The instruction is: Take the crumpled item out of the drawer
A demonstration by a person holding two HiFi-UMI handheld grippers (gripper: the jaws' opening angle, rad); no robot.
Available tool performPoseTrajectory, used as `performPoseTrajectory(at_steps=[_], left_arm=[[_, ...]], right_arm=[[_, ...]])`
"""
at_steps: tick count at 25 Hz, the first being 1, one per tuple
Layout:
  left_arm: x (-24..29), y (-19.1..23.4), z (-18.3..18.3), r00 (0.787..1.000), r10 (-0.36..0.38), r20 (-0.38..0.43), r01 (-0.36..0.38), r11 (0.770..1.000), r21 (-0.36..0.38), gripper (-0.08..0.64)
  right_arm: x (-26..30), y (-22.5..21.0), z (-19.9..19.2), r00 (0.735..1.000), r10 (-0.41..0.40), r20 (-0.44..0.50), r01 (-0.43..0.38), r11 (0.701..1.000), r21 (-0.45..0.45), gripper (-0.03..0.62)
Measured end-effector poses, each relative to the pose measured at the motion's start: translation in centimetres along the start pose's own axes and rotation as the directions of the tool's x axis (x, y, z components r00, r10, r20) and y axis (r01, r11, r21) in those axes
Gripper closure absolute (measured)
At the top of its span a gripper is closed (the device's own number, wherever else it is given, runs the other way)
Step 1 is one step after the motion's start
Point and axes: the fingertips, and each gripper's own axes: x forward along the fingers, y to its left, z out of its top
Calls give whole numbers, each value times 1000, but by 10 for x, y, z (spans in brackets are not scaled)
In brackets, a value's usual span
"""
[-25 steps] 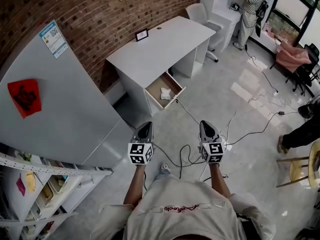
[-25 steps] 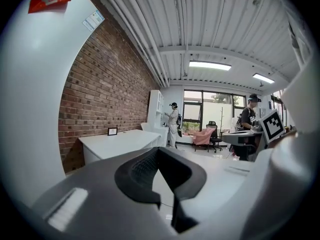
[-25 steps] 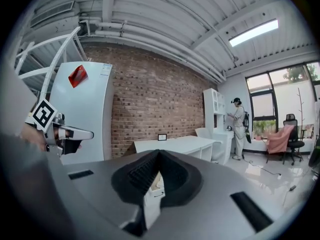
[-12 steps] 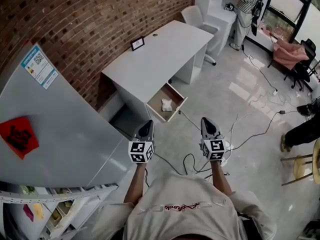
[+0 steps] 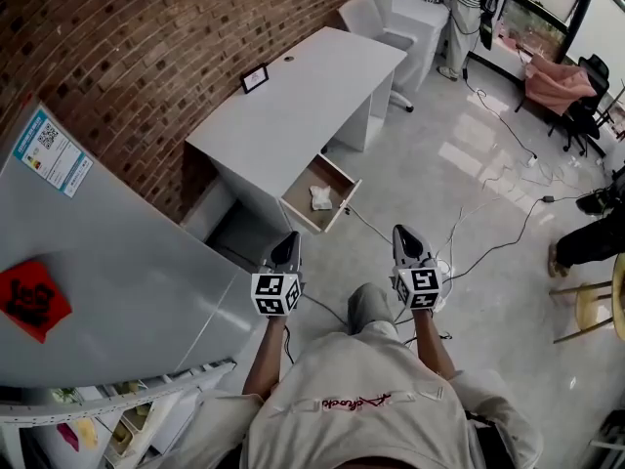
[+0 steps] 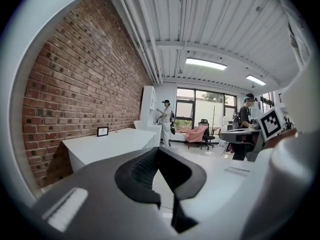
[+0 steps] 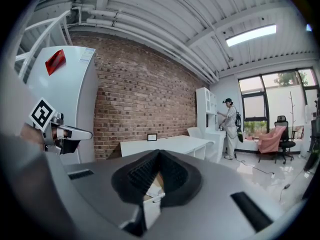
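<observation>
A white desk (image 5: 293,106) stands against the brick wall, and its drawer (image 5: 335,171) is pulled open. A crumpled white item (image 5: 321,198) lies inside on the brown drawer floor. My left gripper (image 5: 289,241) and right gripper (image 5: 402,233) are held side by side in the air, well short of the drawer, both pointing toward it. Each is shut with nothing between its jaws. In the left gripper view the left gripper (image 6: 159,151) faces the desk top (image 6: 112,144). In the right gripper view the drawer (image 7: 151,209) and crumpled item (image 7: 154,190) show below the right gripper (image 7: 159,154).
A tall grey cabinet (image 5: 107,262) stands close at my left, with a shelf rack (image 5: 127,418) beside it. Cables (image 5: 479,247) trail over the glossy floor at right. A small picture frame (image 5: 254,78) sits on the desk. A chair (image 5: 366,18), a standing person (image 5: 464,8) and a yellow stool (image 5: 596,311) are farther off.
The view has swung so the desk and drawer sit slightly further left and the cabinet fills more of the left. A knee has come forward. Both grippers stay shut and level.
</observation>
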Motion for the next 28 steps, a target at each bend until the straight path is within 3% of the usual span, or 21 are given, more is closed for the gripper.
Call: performPoseTrajectory(at_steps=[12,23,28], left_arm=[[26,14,-17,999,20,-45,-20,1000,-9,551],[130,27,-2,997,23,-72,-24,1000,-9,551],[172,34,10,995,59,-84,-60,998,-15,551]], right_arm=[[35,-5,-18,999,27,-31,-26,999,22,580],[122,-63,-11,998,63,-32,-62,998,33,580],[164,-94,-3,994,99,-37,-98,995,33,580]])
